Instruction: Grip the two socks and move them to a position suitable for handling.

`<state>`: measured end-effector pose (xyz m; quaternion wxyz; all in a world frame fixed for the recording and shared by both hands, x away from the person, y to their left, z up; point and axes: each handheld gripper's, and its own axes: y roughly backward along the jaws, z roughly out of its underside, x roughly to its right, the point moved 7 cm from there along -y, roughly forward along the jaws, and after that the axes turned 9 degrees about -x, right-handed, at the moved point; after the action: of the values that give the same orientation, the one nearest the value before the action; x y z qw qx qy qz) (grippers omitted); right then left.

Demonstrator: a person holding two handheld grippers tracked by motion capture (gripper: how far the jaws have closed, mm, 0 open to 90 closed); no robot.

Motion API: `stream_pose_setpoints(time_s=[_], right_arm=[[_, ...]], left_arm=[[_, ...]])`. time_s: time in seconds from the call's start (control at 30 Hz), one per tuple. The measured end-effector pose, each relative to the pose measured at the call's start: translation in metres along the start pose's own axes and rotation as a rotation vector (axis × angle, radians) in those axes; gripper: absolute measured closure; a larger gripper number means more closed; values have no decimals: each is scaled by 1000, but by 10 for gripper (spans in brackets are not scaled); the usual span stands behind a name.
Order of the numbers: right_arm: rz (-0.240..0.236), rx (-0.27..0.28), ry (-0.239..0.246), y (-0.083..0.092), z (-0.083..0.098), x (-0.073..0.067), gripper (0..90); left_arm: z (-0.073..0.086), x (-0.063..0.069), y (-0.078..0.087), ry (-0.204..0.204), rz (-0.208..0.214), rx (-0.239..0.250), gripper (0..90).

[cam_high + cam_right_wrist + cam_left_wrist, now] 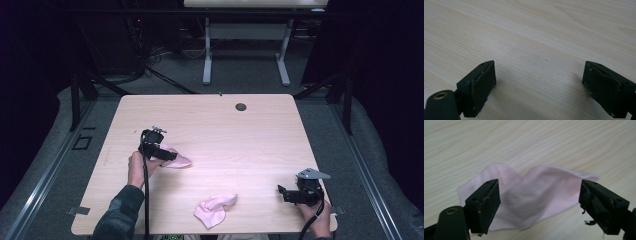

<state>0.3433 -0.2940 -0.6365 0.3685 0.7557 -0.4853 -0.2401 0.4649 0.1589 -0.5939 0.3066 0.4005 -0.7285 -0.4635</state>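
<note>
On the table's left half: left gripper [172, 156] hangs over a pink sock [179, 161], jaws spread wide, nothing pinched.
Sock under left gripper: lies flat on the table [240, 145], crumpled, a fold running up its middle; in the left gripper view this pink sock [536, 200] sits between and beyond the jaws, untouched by the pads.
Second sock [215, 209]: near the table's front edge, well apart from the first sock, to its right and closer to the person.
Right gripper [281, 192]: near the table's front right corner, jaws spread, bare wood between them in the right gripper view.
Step in hand (judged): sock lies free, a fresh grasp likely to follow.
How to do it well: drop straight down, straddle the raised fold, close on one layer bunch, avoid scraping pads on wood.
Risk: thin cloth slipping out if only the edge is caught.
</note>
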Motion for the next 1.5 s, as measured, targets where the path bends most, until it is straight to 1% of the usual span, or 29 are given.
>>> stream_pose_setpoints(time_s=[0.03, 0.1, 0.13, 0.27, 0.33, 0.37, 0.4, 0.47, 0.5, 0.53, 0.67, 0.77, 0.83, 0.93, 1.0, 1.07, 1.1, 1.13, 1.17, 1.2, 1.23, 1.27, 1.33, 1.37, 1.43, 1.5], right_arm=[[0, 0, 0, 0, 0, 0, 110], [0, 1, -1, 0, 0, 0, 112], [1, 1, -1, 0, 0, 0, 113], [5, 1, -4, 0, 0, 0, 118], [5, 1, -4, 0, 0, 0, 118], [5, 1, -4, 0, 0, 0, 118], [5, 1, -3, 0, 0, 0, 119], [8, 0, -3, 0, 0, 1, 119], [8, -1, -2, 0, 0, 1, 119], [5, 2, -4, 0, 0, 0, 120], [7, 3, -6, 0, 0, 0, 122], [9, 3, -6, 0, 0, 1, 124], [9, 4, -7, 0, 0, 1, 131], [9, 4, -8, 0, 0, 1, 132], [9, 5, -8, 0, 0, 1, 132], [9, 5, -8, 0, -1, 1, 132], [9, 8, -10, 0, -1, 0, 132], [9, 8, -10, 0, -1, 0, 132], [9, 8, -10, 0, -1, 0, 132], [9, 8, -10, 0, -1, 0, 132], [9, 8, -10, 0, -1, 0, 132], [9, 8, -10, 0, -1, 0, 132], [9, 8, -10, 0, -1, 0, 132], [10, 6, -9, 0, -1, 1, 132], [9, 8, -11, 0, -1, 0, 132], [11, 6, -10, 0, -1, 1, 132]], left_arm=[[0, -1, -2, 7, 6, -6, 189], [0, -4, -8, 15, -3, -18, 221], [0, -6, -9, 12, -10, -24, 254], [3, -9, -15, 10, -16, -36, 383], [6, -10, -19, 17, -19, -49, 431], [8, -11, -21, 14, -27, -59, 453], [10, -12, -22, 4, -34, -56, 476], [11, -13, -21, 6, -43, -46, 522], [12, -14, -21, 2, -57, -43, 554], [12, -15, -21, 1, -61, -38, 594], [12, -16, -20, 1, -64, -27, 734], [12, -15, -21, -9, -70, -10, 830], [12, -14, -21, -16, -70, 1, 851], [12, -12, -16, -4, -35, 20, 856], [10, -7, -9, -14, -18, 41, 857], [6, 3, 0, -23, 5, 63, 859], [3, 9, 6, -45, 9, 80, 860], [1, 13, 10, -50, 17, 88, 861], [-2, 19, 16, -61, 41, 103, 861], [-5, 25, 21, -65, 62, 117, 861], [-9, 31, 27, -78, 72, 133, 861], [-13, 40, 33, -98, 83, 145, 861], [-19, 53, 40, -121, 105, 164, 860], [-22, 60, 44, -145, 113, 167, 859], [-29, 75, 47, -162, 142, 178, 859], [-34, 90, 47, -183, 161, 181, 858]])
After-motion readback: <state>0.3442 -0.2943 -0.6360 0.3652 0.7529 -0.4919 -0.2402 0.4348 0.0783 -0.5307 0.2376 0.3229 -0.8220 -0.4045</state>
